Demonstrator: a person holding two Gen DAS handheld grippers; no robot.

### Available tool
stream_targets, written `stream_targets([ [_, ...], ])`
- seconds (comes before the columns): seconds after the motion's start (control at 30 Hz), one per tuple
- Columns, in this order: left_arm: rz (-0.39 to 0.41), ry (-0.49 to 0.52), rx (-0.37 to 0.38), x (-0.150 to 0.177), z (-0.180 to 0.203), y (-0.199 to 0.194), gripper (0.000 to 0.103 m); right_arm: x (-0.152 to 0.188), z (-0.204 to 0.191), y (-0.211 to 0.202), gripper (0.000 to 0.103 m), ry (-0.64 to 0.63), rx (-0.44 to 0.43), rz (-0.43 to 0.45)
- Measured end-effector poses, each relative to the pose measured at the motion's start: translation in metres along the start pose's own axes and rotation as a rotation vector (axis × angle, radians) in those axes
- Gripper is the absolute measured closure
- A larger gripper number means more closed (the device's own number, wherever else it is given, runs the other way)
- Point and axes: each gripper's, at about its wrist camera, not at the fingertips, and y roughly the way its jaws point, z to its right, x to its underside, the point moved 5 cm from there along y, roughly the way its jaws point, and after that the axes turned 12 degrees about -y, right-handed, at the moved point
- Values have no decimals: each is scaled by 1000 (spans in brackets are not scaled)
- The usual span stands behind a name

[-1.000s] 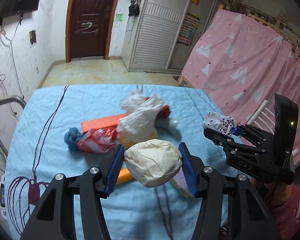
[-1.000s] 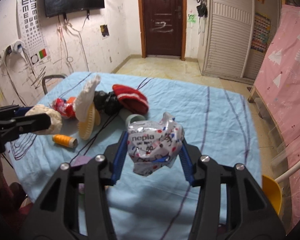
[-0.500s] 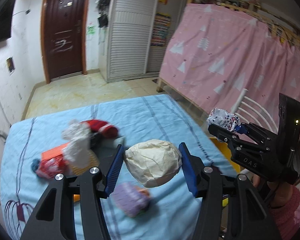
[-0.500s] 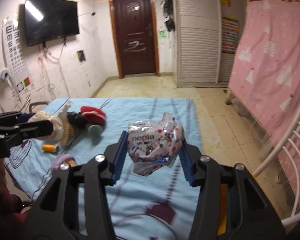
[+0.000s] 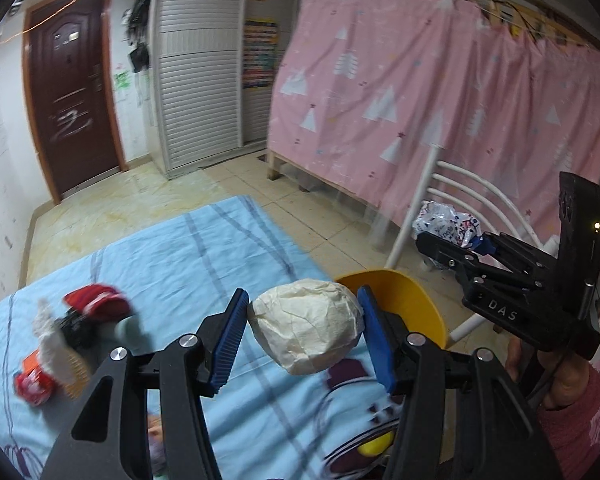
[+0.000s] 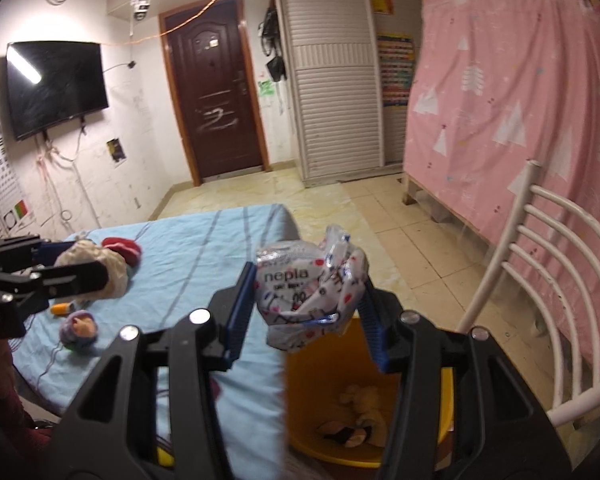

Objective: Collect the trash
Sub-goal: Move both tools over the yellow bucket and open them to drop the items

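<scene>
Both views have swung rightward since half a second ago: the blue-clothed counter (image 5: pixel 204 264) has slid to the lower left of each frame, and the yellow bin (image 6: pixel 444 412) now shows at the bottom of my right view, with some scraps already lying in it. My left gripper (image 5: pixel 302 330) has its jaws clamped on the crumpled cream paper ball (image 5: pixel 305 330), which sits in the lower centre of the left view, in front of the bin's yellow rim (image 5: pixel 404 300). My right gripper (image 6: pixel 306 292) has its jaws clamped on the crinkled white "nepia" tissue wrapper (image 6: pixel 306 288), held up in the middle of the right view, directly above the bin's opening. In the left view the right gripper (image 5: pixel 456 240) appears at mid right with the wrapper (image 5: pixel 446 220) at its tip, in front of the white chair (image 5: pixel 456 184) and the pink curtain (image 5: pixel 440 92). On the counter at lower left lie a red hat (image 5: pixel 94 300), a white rag (image 5: pixel 52 340) and a red packet (image 5: pixel 32 386), all blurred. The dark door (image 6: pixel 216 100) stands in the upper middle of the right view.
</scene>
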Motion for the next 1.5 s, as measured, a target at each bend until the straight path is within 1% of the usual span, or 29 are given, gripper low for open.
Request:
stream_targets([
  [0.2, -21, 57, 39, -7, 47, 32, 56, 10, 43, -13, 56, 76, 48, 27],
  [0.3, -45, 83, 53, -8, 67, 51, 56, 14, 57, -17, 56, 103, 66, 33],
  [0.5, -91, 112, 59, -9, 91, 85, 55, 21, 79, -20, 56, 149, 83, 43],
  [0.6, -104, 122, 45, -9, 100, 101, 55, 25, 87, -20, 56, 170, 86, 45],
  [0.67, -120, 125, 40, -8, 103, 108, 52, 26, 90, -19, 56, 178, 87, 43],
  [0.7, -126, 126, 34, -7, 105, 112, 48, 27, 91, -19, 56, 180, 87, 42],
  [0.73, -126, 127, 28, -7, 104, 114, 40, 28, 93, -18, 56, 186, 86, 40],
  [0.77, -125, 126, 21, -6, 104, 115, 36, 29, 92, -18, 56, 188, 86, 39],
  [0.8, -127, 127, 12, -6, 103, 117, 35, 29, 93, -17, 56, 190, 85, 38],
  [0.93, -128, 127, -18, -4, 97, 115, 35, 33, 93, -10, 56, 192, 74, 24],
  [0.97, -128, 120, -21, -4, 94, 114, 35, 34, 91, -8, 54, 189, 69, 17],
  [1.0, -126, 116, -23, -5, 92, 112, 35, 35, 89, -5, 51, 184, 66, 6],
  [1.03, -121, 110, -25, -5, 90, 109, 35, 35, 86, -2, 42, 178, 68, 2],
  [1.07, -117, 108, -26, -5, 89, 107, 35, 35, 86, 0, 38, 172, 69, -2],
  [1.3, -77, 76, -27, -7, 70, 82, 35, 33, 72, 4, 37, 154, 57, -16],
  [1.5, -36, 36, -27, -9, 48, 56, 35, 24, 47, 8, 37, 113, 35, -24],
])
